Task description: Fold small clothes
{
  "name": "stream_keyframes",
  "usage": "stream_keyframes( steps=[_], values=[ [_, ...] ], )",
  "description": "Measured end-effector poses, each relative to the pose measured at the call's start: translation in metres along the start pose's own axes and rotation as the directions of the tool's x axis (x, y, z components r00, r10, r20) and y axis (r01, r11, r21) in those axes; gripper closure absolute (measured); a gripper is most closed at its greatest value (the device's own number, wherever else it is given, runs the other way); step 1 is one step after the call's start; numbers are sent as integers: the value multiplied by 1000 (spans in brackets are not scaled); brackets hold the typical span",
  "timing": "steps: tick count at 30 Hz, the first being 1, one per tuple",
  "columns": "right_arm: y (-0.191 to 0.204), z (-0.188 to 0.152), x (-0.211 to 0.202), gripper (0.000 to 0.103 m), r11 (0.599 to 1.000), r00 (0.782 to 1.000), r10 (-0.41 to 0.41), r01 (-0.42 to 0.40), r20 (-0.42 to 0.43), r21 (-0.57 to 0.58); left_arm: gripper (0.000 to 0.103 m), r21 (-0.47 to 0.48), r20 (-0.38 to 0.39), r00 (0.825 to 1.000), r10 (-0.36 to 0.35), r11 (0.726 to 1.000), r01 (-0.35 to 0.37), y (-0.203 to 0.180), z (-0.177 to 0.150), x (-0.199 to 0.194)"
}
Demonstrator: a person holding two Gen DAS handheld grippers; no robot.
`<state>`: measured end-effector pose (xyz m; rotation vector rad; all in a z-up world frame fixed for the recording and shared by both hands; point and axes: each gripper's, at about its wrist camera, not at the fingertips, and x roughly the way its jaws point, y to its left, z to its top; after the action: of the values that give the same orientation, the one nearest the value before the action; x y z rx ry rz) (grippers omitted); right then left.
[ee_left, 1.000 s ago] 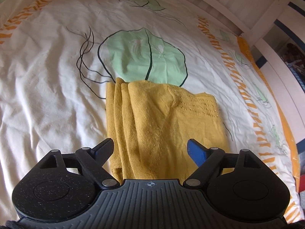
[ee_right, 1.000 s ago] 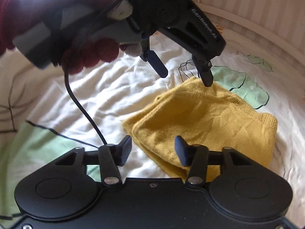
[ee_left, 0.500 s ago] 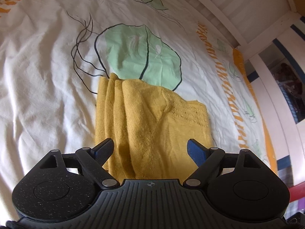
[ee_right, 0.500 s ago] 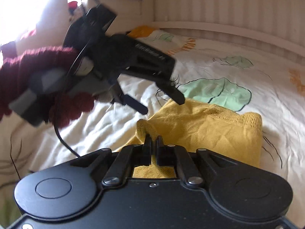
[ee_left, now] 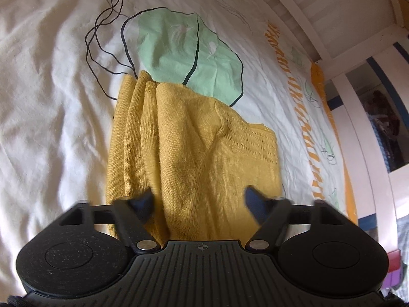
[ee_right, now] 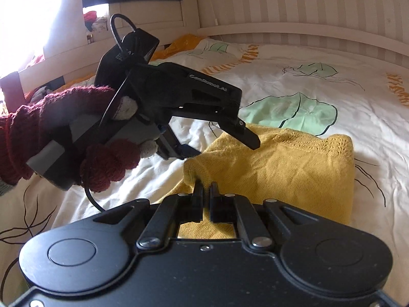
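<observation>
A yellow knitted garment (ee_left: 194,153) lies folded on the white bedspread (ee_left: 51,102); it also shows in the right wrist view (ee_right: 294,168). My left gripper (ee_left: 200,202) is open, its fingers hovering over the garment's near edge; seen from the right wrist view (ee_right: 222,144) it sits just above the garment's left corner. My right gripper (ee_right: 205,193) is shut on a raised corner of the yellow garment, lifting a small fold.
The bedspread has a green leaf print (ee_left: 189,48) beyond the garment and orange striped borders (ee_left: 304,117). A white slatted bed frame (ee_right: 306,5) runs along the far side. A red-gloved hand (ee_right: 51,138) holds the left gripper.
My right gripper closed on the garment's corner and lifted it slightly. My left gripper moved down closer over the garment, still open.
</observation>
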<state>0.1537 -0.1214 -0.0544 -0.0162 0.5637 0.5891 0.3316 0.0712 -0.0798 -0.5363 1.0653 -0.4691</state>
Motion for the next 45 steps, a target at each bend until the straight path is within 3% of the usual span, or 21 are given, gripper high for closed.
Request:
stream_keyframes(
  steps=[2, 7, 10, 14, 17, 21, 26, 30, 33, 38, 40, 42, 45],
  values=[
    [2, -2, 2, 94, 1000, 1000, 4, -4, -10, -1, 92, 47, 57, 997, 51, 997, -54, -6, -4, -4],
    [9, 3, 7, 94, 1000, 1000, 12, -12, -5, -21, 93, 121, 144, 985, 97, 986, -115, -19, -7, -22],
    [15, 2, 24, 93, 999, 999, 18, -20, -44, -40, 93, 127, 130, 984, 125, 982, -141, -12, -5, -18],
    [15, -9, 55, 85, 998, 989, 47, -51, -140, -21, 92, 52, 102, 984, 146, 987, -152, 9, -5, -9],
    [15, -12, 56, 80, 997, 987, 68, -72, -147, -22, 88, -9, 95, 989, 117, 993, -116, 18, -2, -10],
    [8, -12, 48, 57, 993, 983, 116, -116, -144, 7, 77, -17, 138, 982, 132, 991, -131, 21, 1, -10],
    [5, -13, 34, 48, 993, 983, 121, -118, -135, 28, 76, -84, 162, 977, 138, 989, -126, 30, 3, -12],
    [-11, -7, 26, 45, 991, 988, 111, -102, -105, 89, 72, -78, 178, 957, 230, 972, -219, 28, 1, -17],
    [-32, -2, 17, 36, 985, 993, 88, -75, -74, 158, 66, -99, 179, 955, 237, 970, -222, 34, 1, -21],
    [-72, 2, 6, 30, 955, 999, 34, -20, -42, 296, 58, -40, 224, 943, 245, 969, -242, 27, -6, -36],
    [-88, 3, 4, 22, 935, 999, 27, -15, -27, 355, 49, -8, 243, 945, 221, 974, -225, 22, -10, -44],
    [-106, 2, 2, 17, 905, 999, 33, -26, -10, 425, 31, 11, 255, 948, 189, 980, -199, 20, -17, -52],
    [-128, 0, 3, 0, 860, 999, 42, -35, -3, 509, 28, 32, 242, 960, 143, 987, -155, 18, -30, -59]
  ],
)
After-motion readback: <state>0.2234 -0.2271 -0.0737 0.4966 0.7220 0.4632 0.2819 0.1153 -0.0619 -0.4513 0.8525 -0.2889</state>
